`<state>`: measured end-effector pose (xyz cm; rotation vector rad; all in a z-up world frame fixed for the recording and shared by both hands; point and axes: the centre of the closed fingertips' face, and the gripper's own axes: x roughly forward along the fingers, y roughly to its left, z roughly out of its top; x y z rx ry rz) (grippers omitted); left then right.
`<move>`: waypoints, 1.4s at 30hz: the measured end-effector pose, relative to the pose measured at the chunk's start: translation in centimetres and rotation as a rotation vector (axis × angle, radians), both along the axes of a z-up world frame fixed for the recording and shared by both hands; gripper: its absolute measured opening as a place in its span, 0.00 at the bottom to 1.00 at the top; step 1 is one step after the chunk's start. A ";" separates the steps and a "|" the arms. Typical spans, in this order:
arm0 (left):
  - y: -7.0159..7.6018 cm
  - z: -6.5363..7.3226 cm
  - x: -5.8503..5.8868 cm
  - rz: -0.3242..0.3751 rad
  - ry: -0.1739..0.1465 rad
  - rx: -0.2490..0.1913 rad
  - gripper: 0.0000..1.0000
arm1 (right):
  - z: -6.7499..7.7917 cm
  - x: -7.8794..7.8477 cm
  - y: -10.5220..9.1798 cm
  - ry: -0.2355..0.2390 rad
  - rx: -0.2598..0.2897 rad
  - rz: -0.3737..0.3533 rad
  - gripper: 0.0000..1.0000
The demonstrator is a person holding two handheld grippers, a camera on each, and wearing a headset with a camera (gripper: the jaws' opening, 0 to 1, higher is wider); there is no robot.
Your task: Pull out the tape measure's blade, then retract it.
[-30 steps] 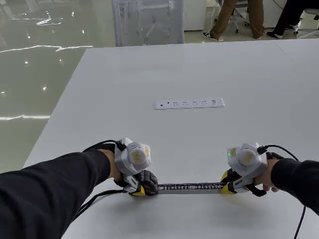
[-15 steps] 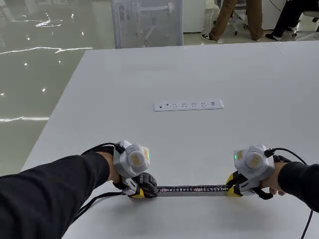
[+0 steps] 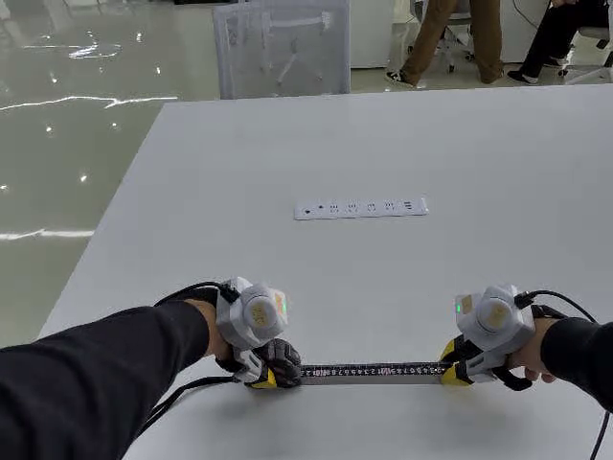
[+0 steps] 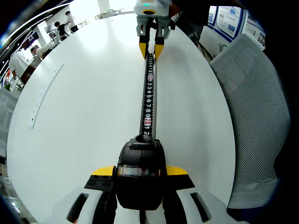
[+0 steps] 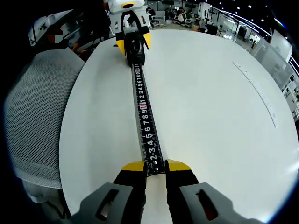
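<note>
Left hand-held gripper [image 4: 141, 171] clamped on the black body of the tape measure [image 3: 283, 360], which rests on the white tabletop [image 3: 383, 144] near its front edge. Right hand-held gripper [image 5: 155, 167] closed on the tip of the blade [image 5: 144, 116]; the blade lies extended flat between the two, numbers up. Power strip [image 3: 360, 208] lies well apart, farther back.

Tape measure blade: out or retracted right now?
Out. The blade stretches along the table from the case in the left gripper to the right gripper, shut on its tip.
</note>
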<state>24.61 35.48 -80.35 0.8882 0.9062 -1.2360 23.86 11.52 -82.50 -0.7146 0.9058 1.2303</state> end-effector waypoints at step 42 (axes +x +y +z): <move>-0.2 0.0 -0.1 -0.028 -0.013 -0.012 0.34 | -0.2 0.0 0.1 0.010 -0.079 0.041 0.12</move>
